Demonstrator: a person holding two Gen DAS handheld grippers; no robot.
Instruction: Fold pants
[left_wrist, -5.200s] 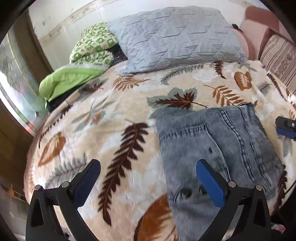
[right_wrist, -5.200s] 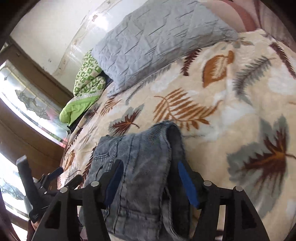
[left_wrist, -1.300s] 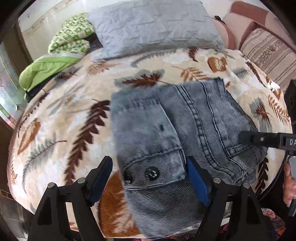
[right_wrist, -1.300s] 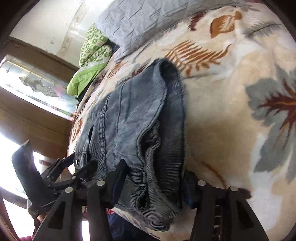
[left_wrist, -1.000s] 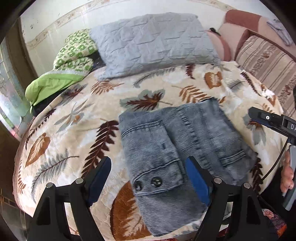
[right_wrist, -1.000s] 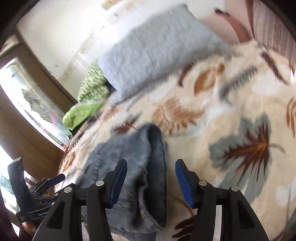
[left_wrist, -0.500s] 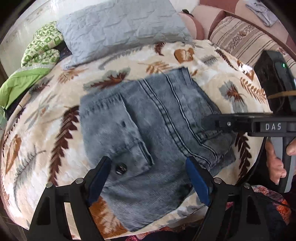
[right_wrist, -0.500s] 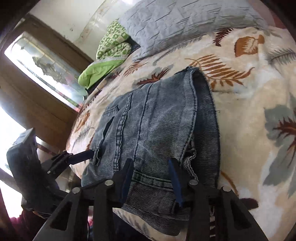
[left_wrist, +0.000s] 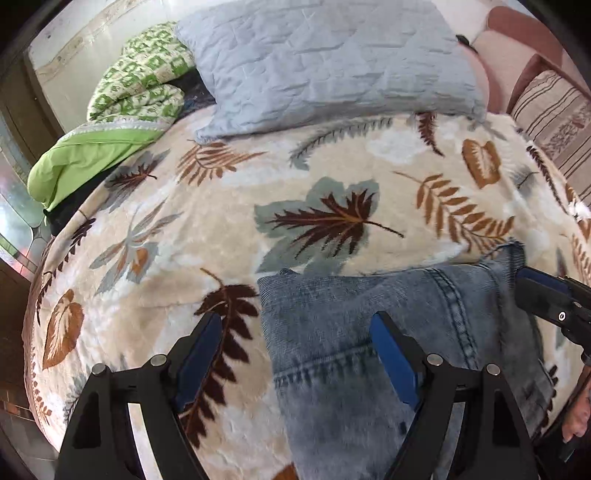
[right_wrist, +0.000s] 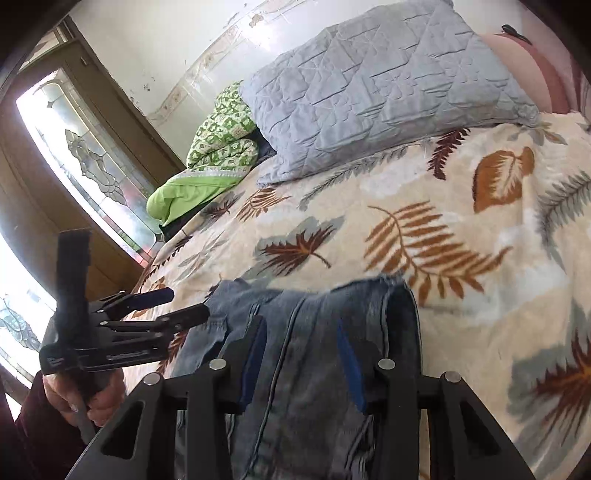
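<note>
Grey-blue folded jeans (left_wrist: 351, 354) lie on the leaf-print blanket (left_wrist: 207, 229) near the bed's front edge. My left gripper (left_wrist: 295, 350) hangs open and wide over their far left corner, one pad over the blanket and the other over the denim. In the right wrist view the left gripper (right_wrist: 177, 304) sits beside the jeans' left edge, held by a hand (right_wrist: 92, 398). My right gripper (right_wrist: 301, 358) hovers over the jeans (right_wrist: 306, 332) with its jaws half narrowed; flat denim shows between the pads, unpinched. The right gripper's tip (left_wrist: 546, 295) shows at the jeans' right edge.
A grey quilted pillow (left_wrist: 325, 62) lies at the head of the bed, with a green patterned quilt (left_wrist: 136, 92) bundled to its left. A striped cushion (left_wrist: 554, 110) stands at the right. A glazed wooden door (right_wrist: 81, 158) is beyond the bed's left side.
My left gripper has swung left and lower, from over the middle of the jeans to their far left corner. The right gripper's jaws narrowed a second ago and it pulled back slightly. The jeans stayed put.
</note>
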